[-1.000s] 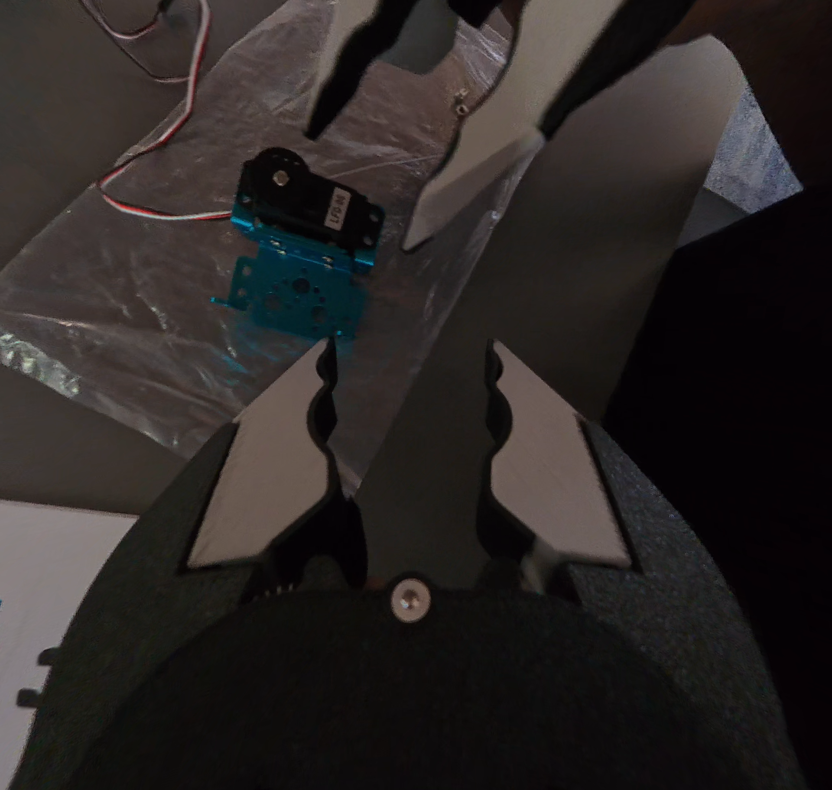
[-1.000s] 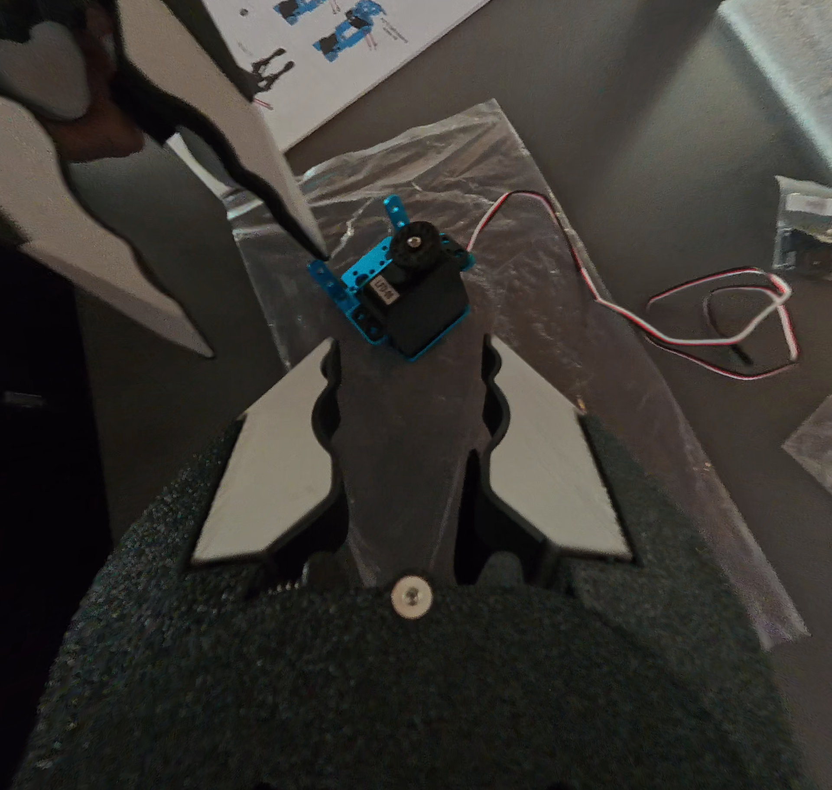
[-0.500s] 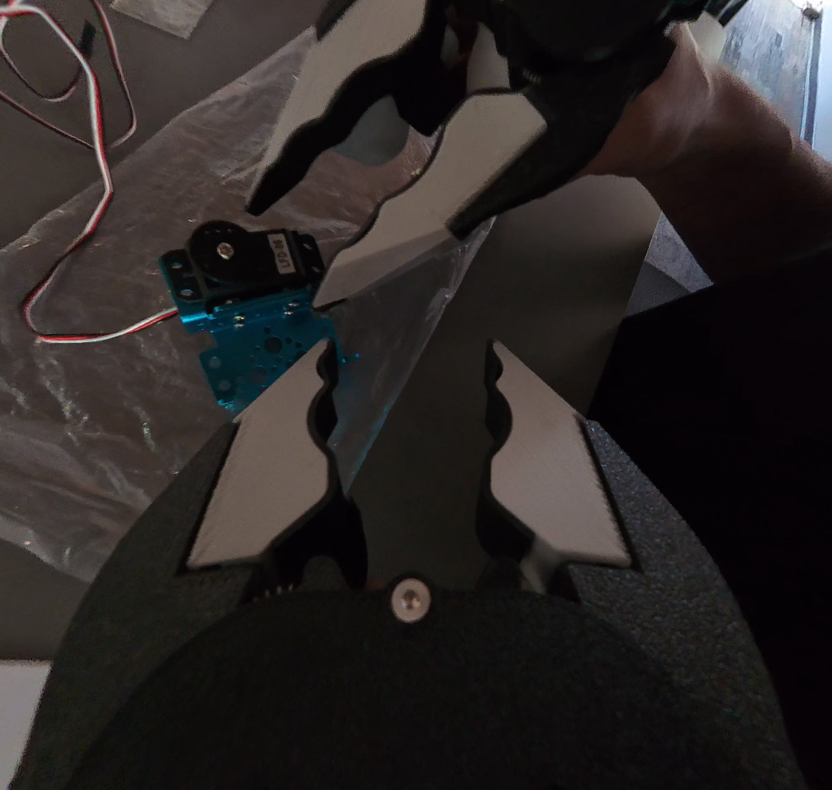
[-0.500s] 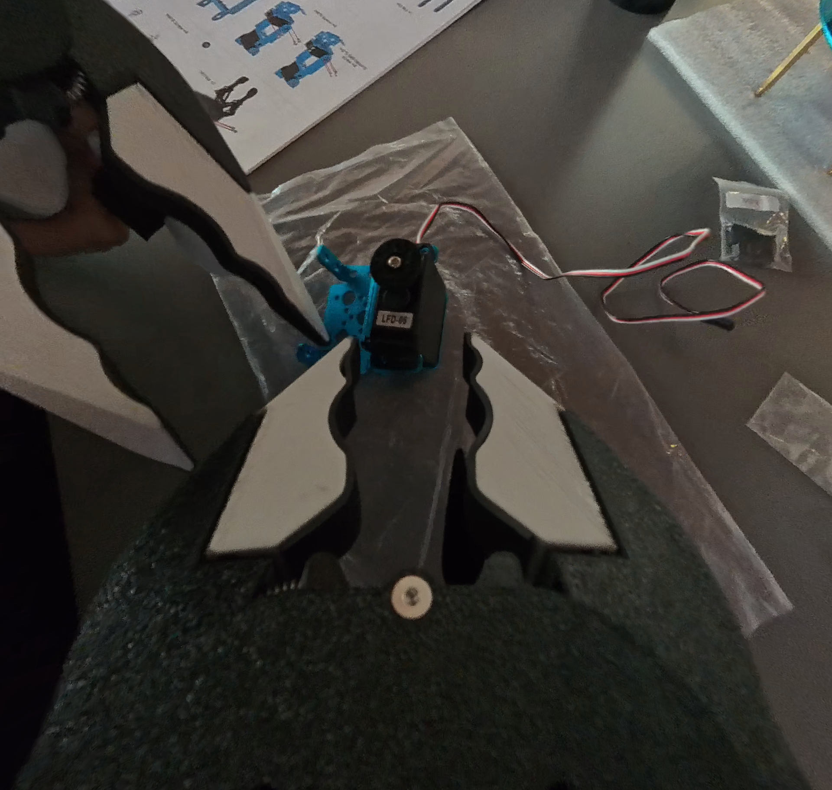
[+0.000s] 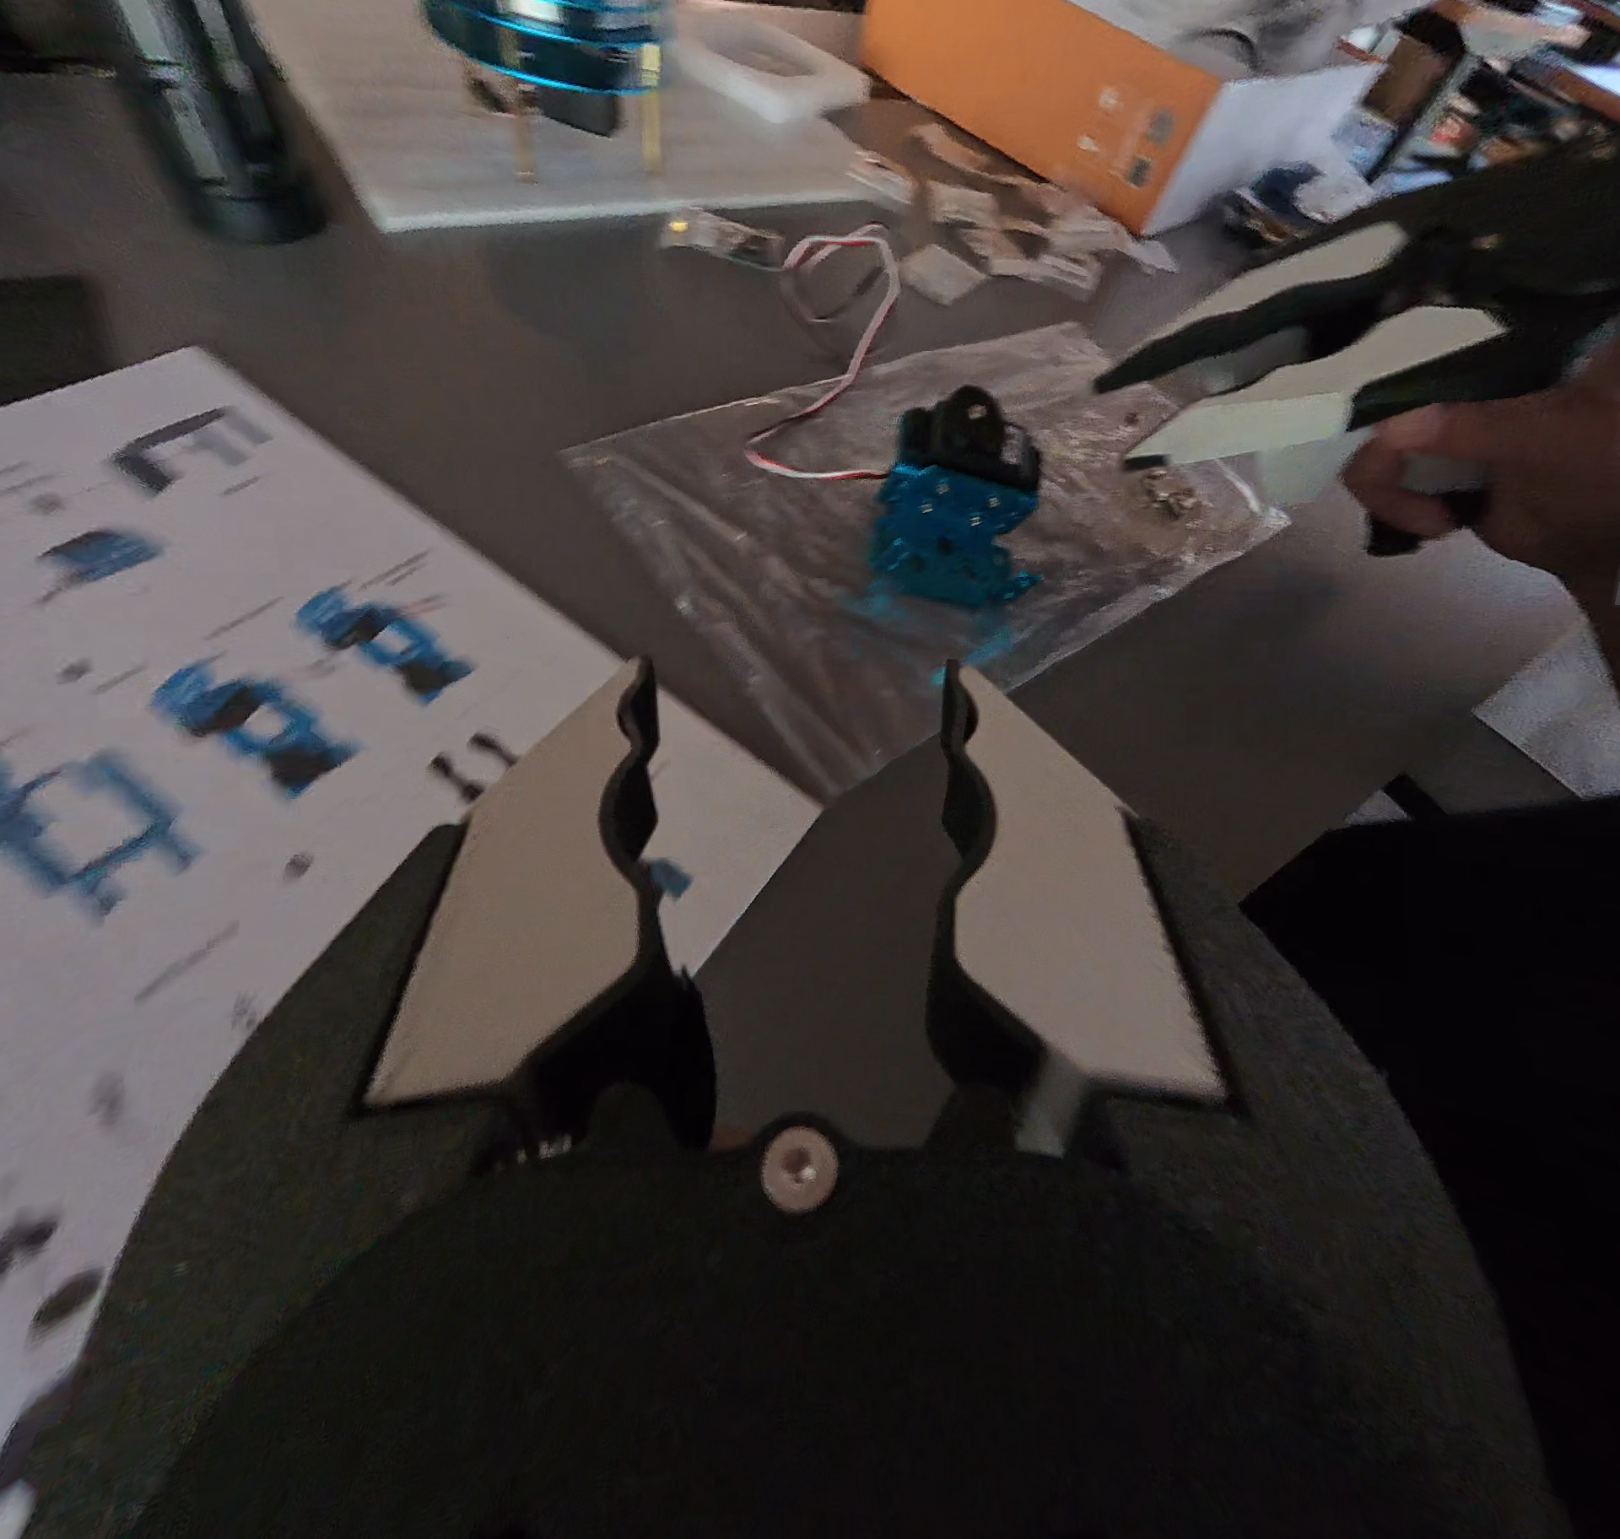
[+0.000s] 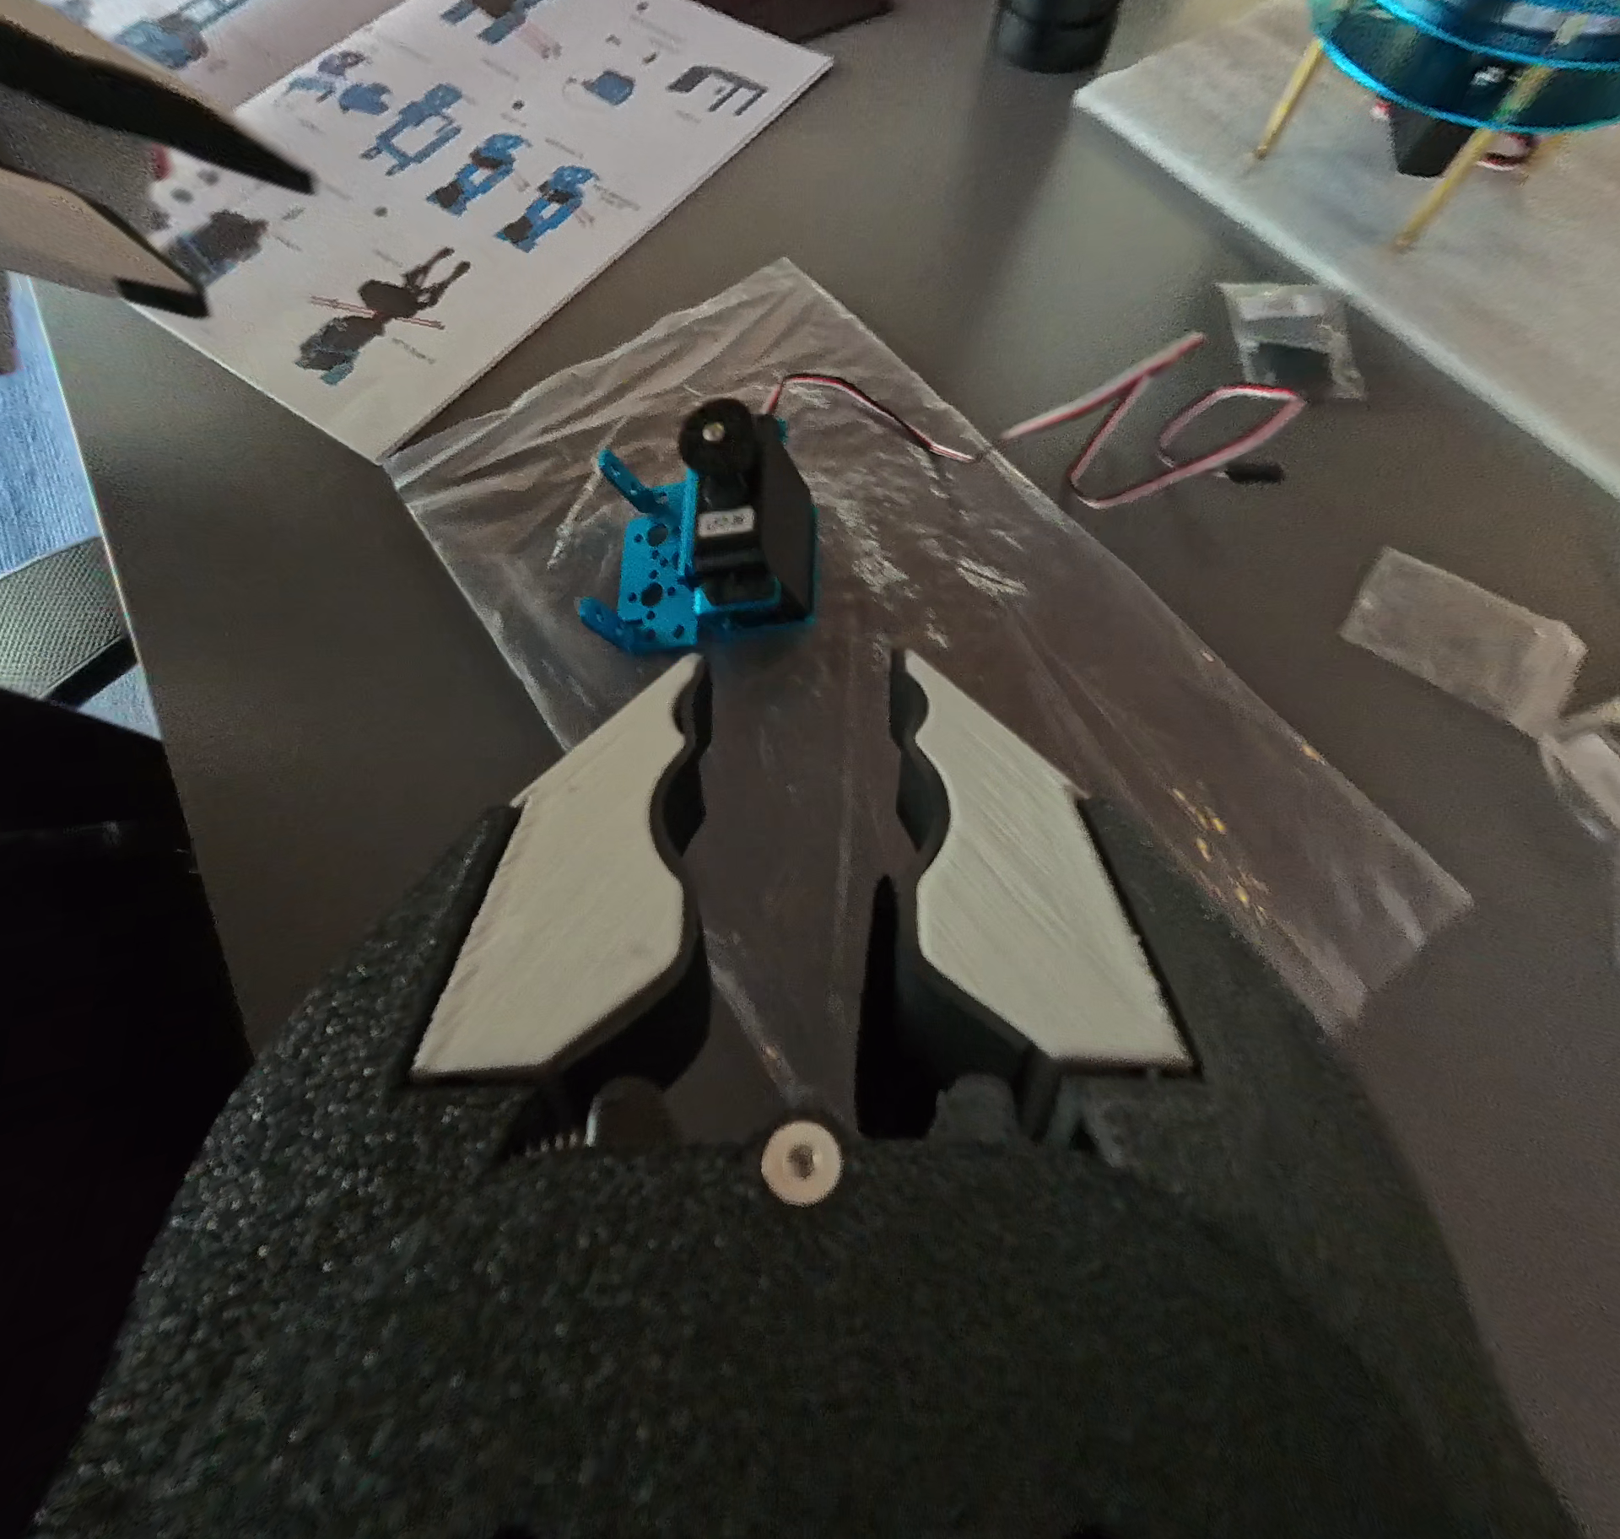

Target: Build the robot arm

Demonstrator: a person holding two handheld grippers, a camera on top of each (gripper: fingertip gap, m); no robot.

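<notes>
I am backing both grippers away from the servo-and-bracket assembly (image 6: pixel 719 533), now resting alone on the plastic bag (image 6: pixel 1008 620), left gripper (image 5: pixel 798 690) and right gripper (image 6: pixel 798 664) spread apart, grasping nothing.

White sticker with dark print on black servo (image 6: pixel 732 524), centre of right wrist view; too blurred to read. Printed instruction sheet (image 6: pixel 491 138) at 11 o'clock: blue and black diagrams, small captions, illegible. Small marks on orange-and-white box (image 5: pixel 1122 121) at 1 o'clock in left wrist view, unreadable.
</notes>
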